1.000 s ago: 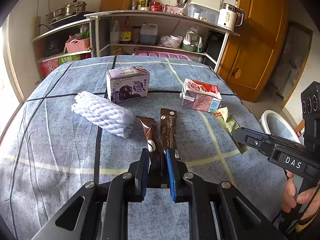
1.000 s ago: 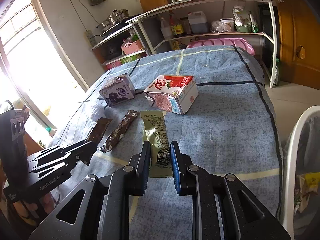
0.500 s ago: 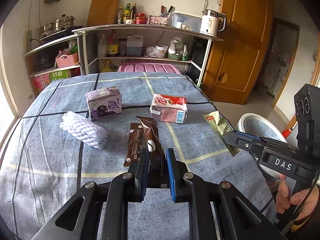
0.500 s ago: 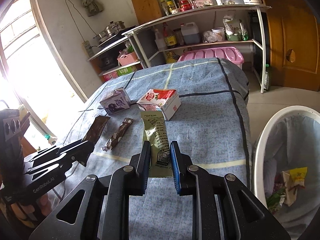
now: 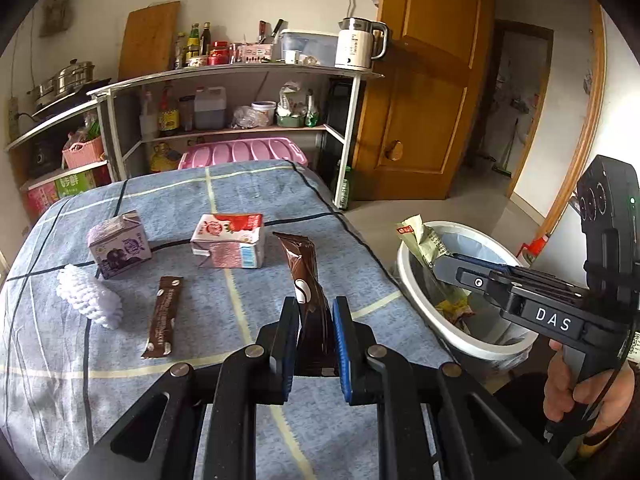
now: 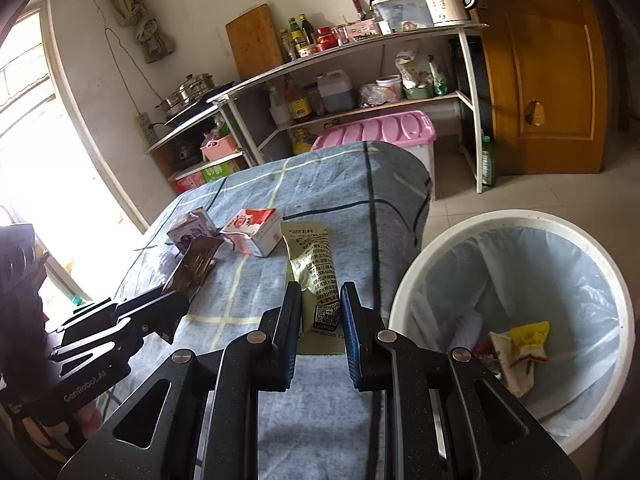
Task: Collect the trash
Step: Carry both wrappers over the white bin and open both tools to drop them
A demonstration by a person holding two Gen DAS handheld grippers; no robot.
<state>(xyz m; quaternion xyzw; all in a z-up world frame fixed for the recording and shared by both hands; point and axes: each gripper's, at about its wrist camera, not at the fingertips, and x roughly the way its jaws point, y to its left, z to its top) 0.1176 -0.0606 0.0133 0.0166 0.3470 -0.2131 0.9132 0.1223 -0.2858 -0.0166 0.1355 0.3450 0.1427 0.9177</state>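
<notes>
My left gripper [image 5: 314, 312] is shut on a brown wrapper [image 5: 302, 268] and holds it above the table's right side. My right gripper [image 6: 320, 300] is shut on a green wrapper [image 6: 314, 264], which in the left wrist view [image 5: 422, 242] hangs over the white bin [image 5: 408, 280]. The bin [image 6: 624, 292] stands on the floor beside the table and holds some trash [image 6: 518, 350]. On the blue cloth lie a second brown wrapper [image 5: 162, 322], a white foam net [image 5: 88, 300], a purple carton [image 5: 118, 244] and a red carton [image 5: 228, 240].
A metal shelf [image 5: 240, 76] with bottles, pots and a kettle [image 5: 360, 44] stands behind the table. A pink-lidded box [image 5: 244, 152] sits at the table's far end. A wooden door [image 5: 424, 112] is at the right.
Both grippers have lifted their wrappers off the table and swung right; the green wrapper is now over the bin.
</notes>
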